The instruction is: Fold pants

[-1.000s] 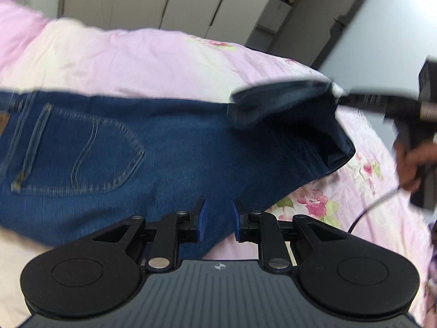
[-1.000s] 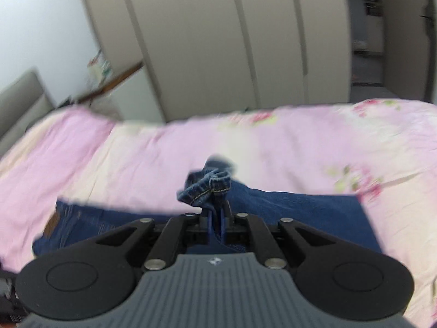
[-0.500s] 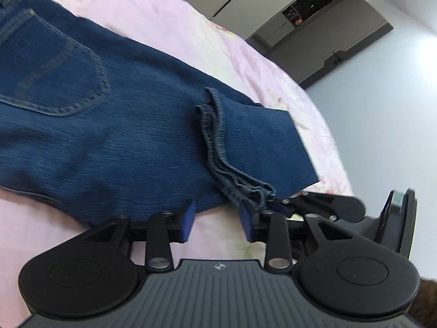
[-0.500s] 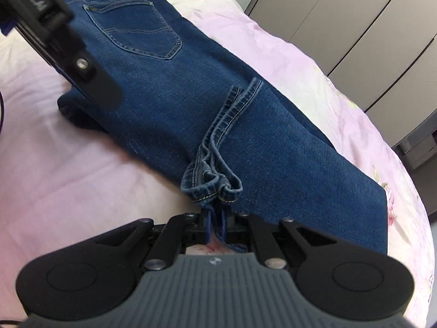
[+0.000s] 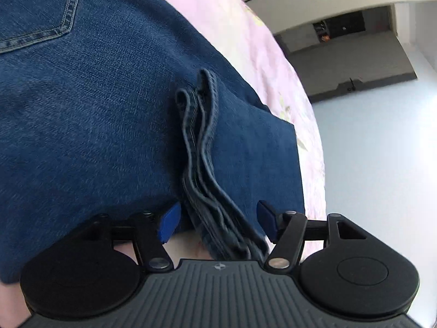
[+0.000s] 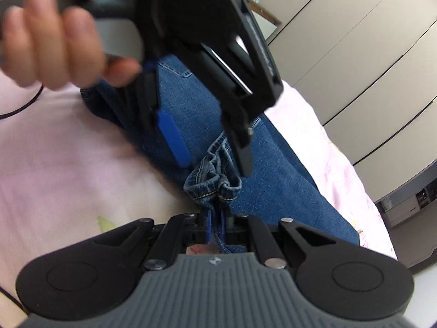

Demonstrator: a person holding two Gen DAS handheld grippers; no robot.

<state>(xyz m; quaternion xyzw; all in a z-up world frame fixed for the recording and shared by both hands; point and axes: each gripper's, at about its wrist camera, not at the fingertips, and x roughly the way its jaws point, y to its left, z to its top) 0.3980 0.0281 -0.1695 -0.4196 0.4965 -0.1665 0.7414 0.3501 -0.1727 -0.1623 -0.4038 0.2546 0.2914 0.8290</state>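
Blue jeans [image 5: 95,114] lie on the pink bedspread [image 6: 68,164], the leg part folded back so the hems [image 5: 202,147] lie across the thigh. My left gripper [image 5: 217,220] is open, its blue pads either side of the hem stack at the near edge. In the right wrist view it [image 6: 210,147] hangs open just above the bunched hems [image 6: 213,180], held by a hand [image 6: 52,41]. My right gripper [image 6: 217,222] is shut on the hem cloth. A back pocket [image 5: 41,13] shows at upper left.
Beige wardrobe doors [image 6: 355,54] stand beyond the bed. A black cable [image 6: 24,106] lies on the bedspread at left. The bed's far edge [image 5: 314,136] drops to a pale floor and a dark doorway [image 5: 341,27].
The left gripper has opened wider and moved forward over the hems, so the stack now lies between its pads. The right gripper still grips the hems, lower and closer to the bed.
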